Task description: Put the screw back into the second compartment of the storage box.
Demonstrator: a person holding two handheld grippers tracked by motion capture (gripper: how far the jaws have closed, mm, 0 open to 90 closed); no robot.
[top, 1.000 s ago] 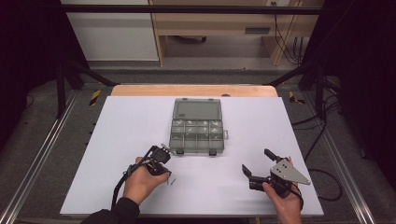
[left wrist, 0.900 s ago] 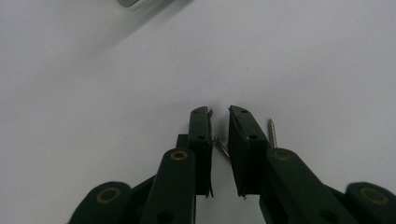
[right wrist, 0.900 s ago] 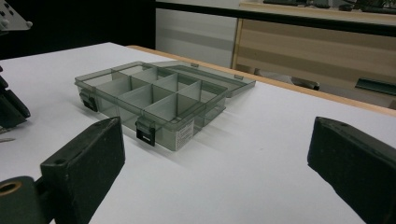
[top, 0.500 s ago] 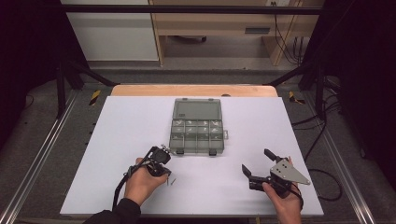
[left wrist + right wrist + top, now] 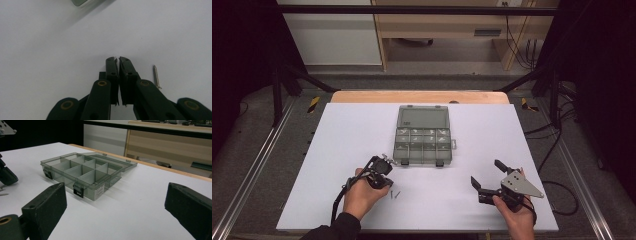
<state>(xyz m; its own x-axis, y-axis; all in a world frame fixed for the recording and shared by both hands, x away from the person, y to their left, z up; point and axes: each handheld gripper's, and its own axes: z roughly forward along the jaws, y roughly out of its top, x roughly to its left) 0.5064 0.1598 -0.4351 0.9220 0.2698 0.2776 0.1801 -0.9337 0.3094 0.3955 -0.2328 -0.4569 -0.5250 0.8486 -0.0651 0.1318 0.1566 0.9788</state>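
Note:
A smoky grey organizer box lies open in the middle of the white table, its lid folded back flat; the same box shows divided compartments in the right gripper view. My left gripper hovers near the box's front left corner, tips pointing down at the table. Its jaws are shut with a thin sliver of metal, apparently a screw, pinched between them. A loose screw lies just to the right of them. My right gripper rests at the front right, wide open and holding nothing.
Small screws lie on the table in front of my left hand. A wooden strip edges the table's far side. Metal rails and cables run along both sides; bare white surface lies left and right of the box.
My left gripper has shifted slightly toward the near edge. The right gripper and the box have not moved.

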